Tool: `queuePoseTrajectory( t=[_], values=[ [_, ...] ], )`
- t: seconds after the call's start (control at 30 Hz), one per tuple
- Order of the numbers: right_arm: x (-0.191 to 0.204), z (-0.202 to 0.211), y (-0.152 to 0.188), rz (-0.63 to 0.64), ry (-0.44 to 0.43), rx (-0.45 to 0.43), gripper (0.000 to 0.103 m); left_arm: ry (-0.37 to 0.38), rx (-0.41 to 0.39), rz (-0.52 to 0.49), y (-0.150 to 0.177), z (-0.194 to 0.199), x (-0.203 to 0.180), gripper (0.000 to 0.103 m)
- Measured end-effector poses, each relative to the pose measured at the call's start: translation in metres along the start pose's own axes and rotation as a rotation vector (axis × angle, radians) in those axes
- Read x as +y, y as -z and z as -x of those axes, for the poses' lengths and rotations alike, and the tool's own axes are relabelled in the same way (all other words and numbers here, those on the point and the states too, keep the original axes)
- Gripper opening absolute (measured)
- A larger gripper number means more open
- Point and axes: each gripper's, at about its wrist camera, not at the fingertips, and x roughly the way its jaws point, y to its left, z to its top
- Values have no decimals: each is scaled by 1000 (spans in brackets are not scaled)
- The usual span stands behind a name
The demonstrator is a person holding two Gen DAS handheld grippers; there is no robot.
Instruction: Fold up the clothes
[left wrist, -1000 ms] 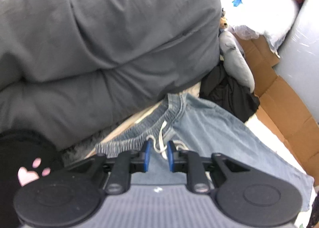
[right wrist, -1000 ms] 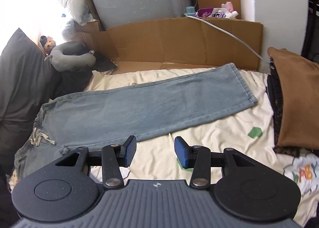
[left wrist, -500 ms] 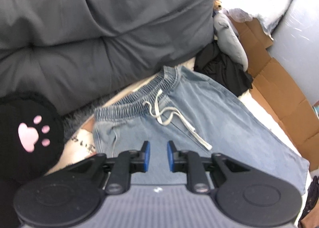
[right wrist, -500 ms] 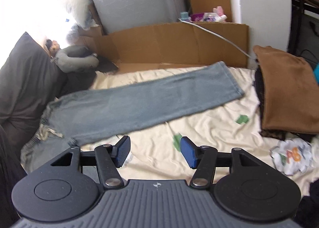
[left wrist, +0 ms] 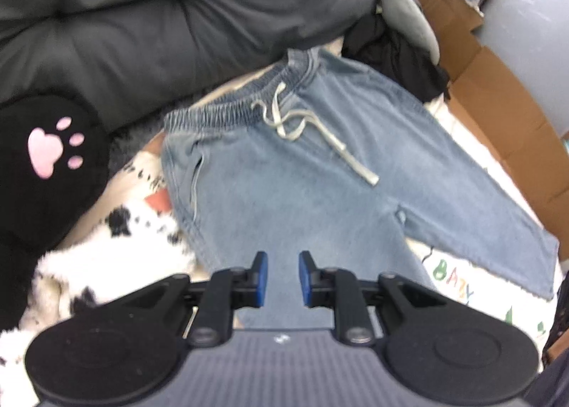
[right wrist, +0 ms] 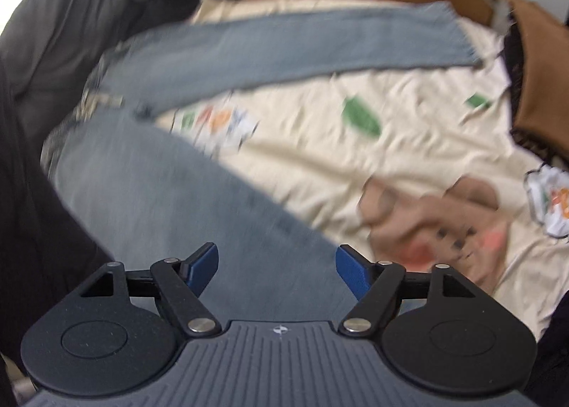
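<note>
jeans [left wrist: 320,172] flat on bed sheet [right wrist: 409,122] | left gripper [left wrist: 282,273] fingers narrow gap, holding nothing | right gripper [right wrist: 277,264] fingers just widened, wide apart, nothing between, above jeans leg

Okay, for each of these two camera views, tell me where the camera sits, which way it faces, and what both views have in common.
Left wrist view: sits on the left gripper, looking steeply down at the jeans' waistband and drawstring, with the dark grey duvet beyond; jaws narrowly apart, empty.
Right wrist view: sits on the right gripper, looking down over the near leg of the jeans and across the cream sheet; blurred; jaws wide, nothing between them, having just been opening.
Shared: the jeans, the duvet and the cardboard.
</note>
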Motion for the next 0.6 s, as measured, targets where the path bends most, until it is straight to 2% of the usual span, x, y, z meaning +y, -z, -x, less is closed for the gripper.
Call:
queuePoseTrajectory(
  t=[0.17, 0.37, 0.6],
  values=[
    [14, -25, 23, 84, -40, 93, 80, -29, 23, -15, 13, 5, 1, 28],
    [14, -41, 37, 92, -61, 166, 80, -56, 41, -67, 16, 17, 1, 36],
    [23, -64, 55, 150, -90, 258, 80, -71, 43, -57, 22, 26, 5, 43]
  ],
)
